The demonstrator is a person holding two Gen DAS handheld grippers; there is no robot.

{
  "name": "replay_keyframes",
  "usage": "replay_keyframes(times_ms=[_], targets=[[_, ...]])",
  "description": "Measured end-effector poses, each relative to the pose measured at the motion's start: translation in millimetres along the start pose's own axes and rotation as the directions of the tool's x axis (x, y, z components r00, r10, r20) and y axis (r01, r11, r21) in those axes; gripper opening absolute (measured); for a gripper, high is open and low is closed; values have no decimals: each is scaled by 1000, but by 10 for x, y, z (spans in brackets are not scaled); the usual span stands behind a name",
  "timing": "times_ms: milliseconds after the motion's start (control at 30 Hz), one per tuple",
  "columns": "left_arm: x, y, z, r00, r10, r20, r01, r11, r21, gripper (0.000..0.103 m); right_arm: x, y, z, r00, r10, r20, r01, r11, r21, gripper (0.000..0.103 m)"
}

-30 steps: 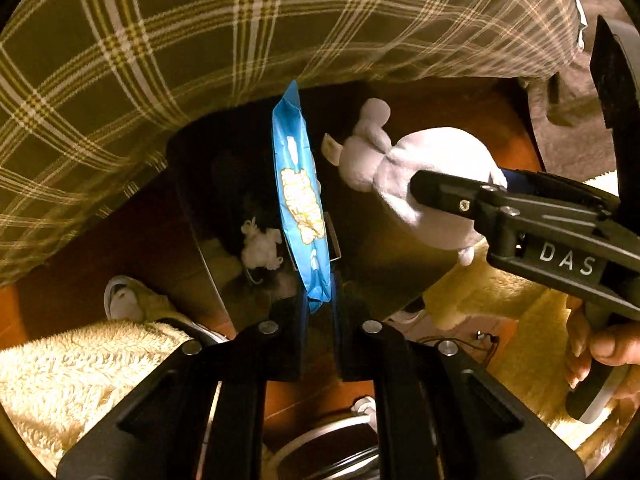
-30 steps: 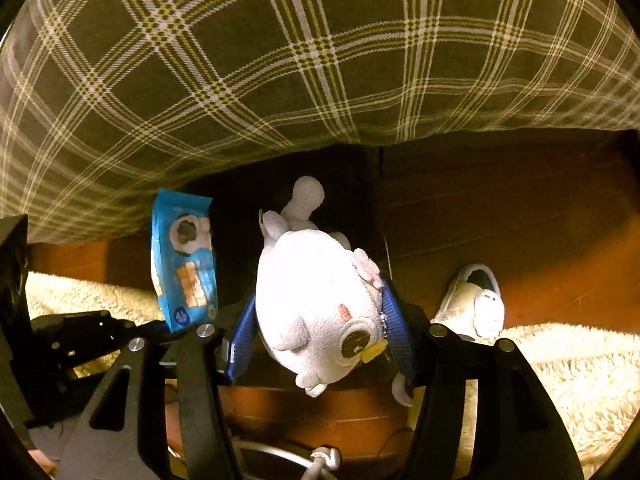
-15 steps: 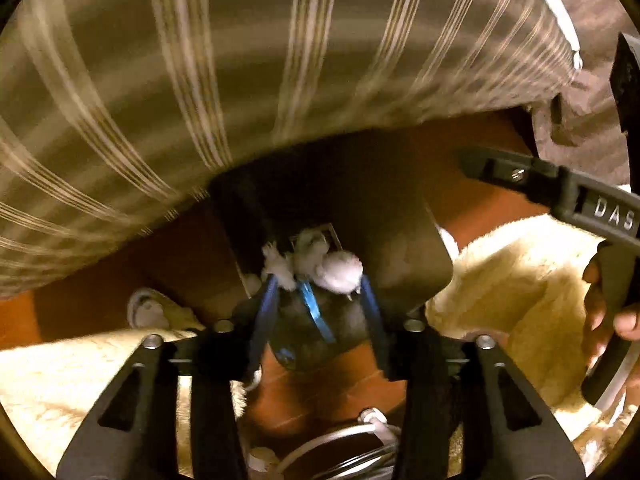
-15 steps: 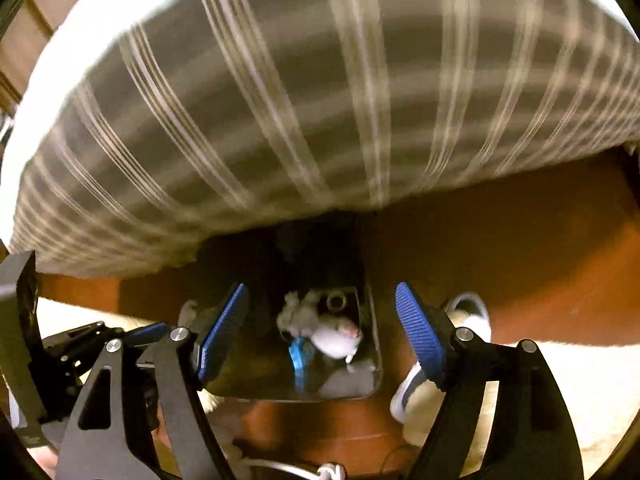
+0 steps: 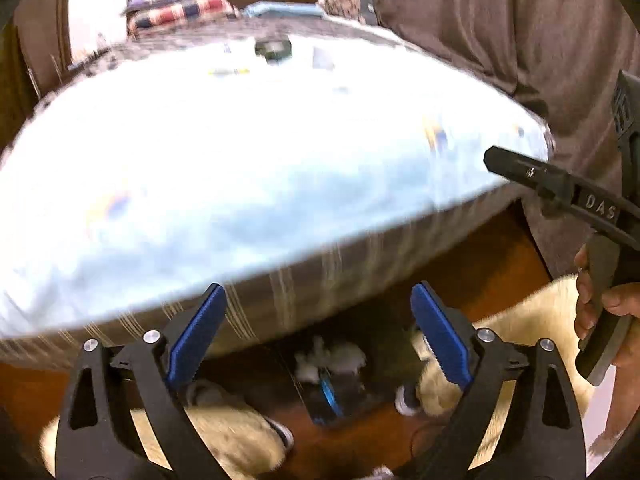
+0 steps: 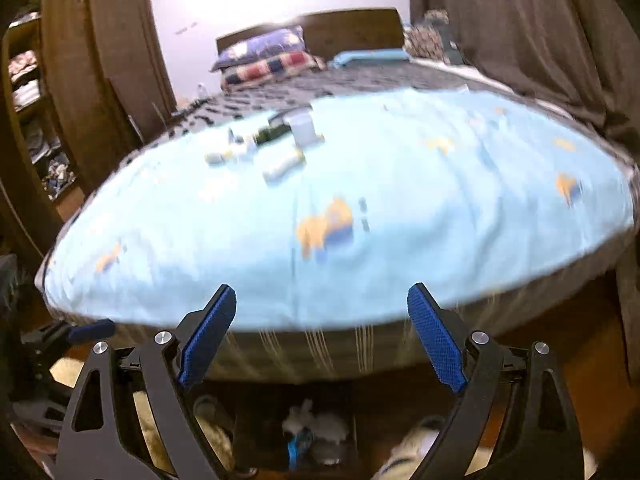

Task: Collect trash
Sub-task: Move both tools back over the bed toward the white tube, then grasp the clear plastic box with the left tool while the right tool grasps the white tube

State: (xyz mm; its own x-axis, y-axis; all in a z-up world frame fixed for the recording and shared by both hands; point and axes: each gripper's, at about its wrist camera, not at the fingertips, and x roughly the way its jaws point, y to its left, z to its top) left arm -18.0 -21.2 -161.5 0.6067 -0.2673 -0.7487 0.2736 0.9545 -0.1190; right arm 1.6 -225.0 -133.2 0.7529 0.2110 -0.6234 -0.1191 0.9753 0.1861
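Note:
My left gripper is open and empty, raised above the foot of the bed. My right gripper is open and empty too; it also shows at the right of the left wrist view. Below both, a dark bin on the floor holds the white plush toy and the blue snack wrapper; they also show in the right wrist view, plush and wrapper. Several small items lie blurred on the light blue blanket far up the bed.
The bed has a plaid side, pillows and a wooden headboard. A wardrobe stands left, brown curtains right. Cream fluffy rugs and slippers lie on the wooden floor beside the bin.
Both grippers opened: the wrapper and the plush toy dropped into the bin. Both grippers then rose and tilted up, so the bed top came into view.

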Motion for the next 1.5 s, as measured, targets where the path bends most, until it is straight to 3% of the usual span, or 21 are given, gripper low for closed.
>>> replay_keyframes(times_ms=[200, 400, 467, 533, 600, 867, 1067, 1133, 1367, 1500], targets=[[37, 235, 474, 996, 62, 61, -61, 998, -13, 92, 222, 117, 444, 999, 38, 29, -37, 999, -20, 88], [375, 551, 746, 995, 99, 33, -98, 995, -21, 92, 677, 349, 614, 997, 82, -11, -82, 996, -28, 88], [476, 645, 839, 995, 96, 20, -96, 995, -34, 92, 891, 380, 658, 994, 98, -45, -100, 995, -27, 83], [540, 697, 909, 996, 93, 18, -92, 995, -40, 92, 1069, 380, 702, 991, 111, -80, -112, 994, -12, 64], [608, 733, 997, 995, 94, 16, -93, 995, -40, 92, 1236, 365, 752, 988, 112, -108, -112, 994, 7, 53], [939, 765, 1275, 999, 39, -10, -39, 999, -37, 91, 1658, 423, 939, 988, 38, -151, -42, 999, -19, 41], [1235, 761, 1547, 1000, 24, -20, -24, 999, -24, 87, 1791, 287, 1056, 988, 23, -150, -26, 999, -21, 25], [1325, 748, 1637, 1000, 21, -23, -21, 1000, -16, 83, 1817, 238, 1097, 989, 23, -147, -26, 999, -22, 21], [1600, 706, 1933, 999, 10, -36, -10, 1000, 0, 63, 1818, 101, 1173, 992, 25, -122, -24, 1000, 4, 21], [1667, 715, 2018, 999, 2, -37, -3, 1000, -7, 35, 1804, 93, 1173, 993, 26, -118, -26, 1000, -1, 21]])
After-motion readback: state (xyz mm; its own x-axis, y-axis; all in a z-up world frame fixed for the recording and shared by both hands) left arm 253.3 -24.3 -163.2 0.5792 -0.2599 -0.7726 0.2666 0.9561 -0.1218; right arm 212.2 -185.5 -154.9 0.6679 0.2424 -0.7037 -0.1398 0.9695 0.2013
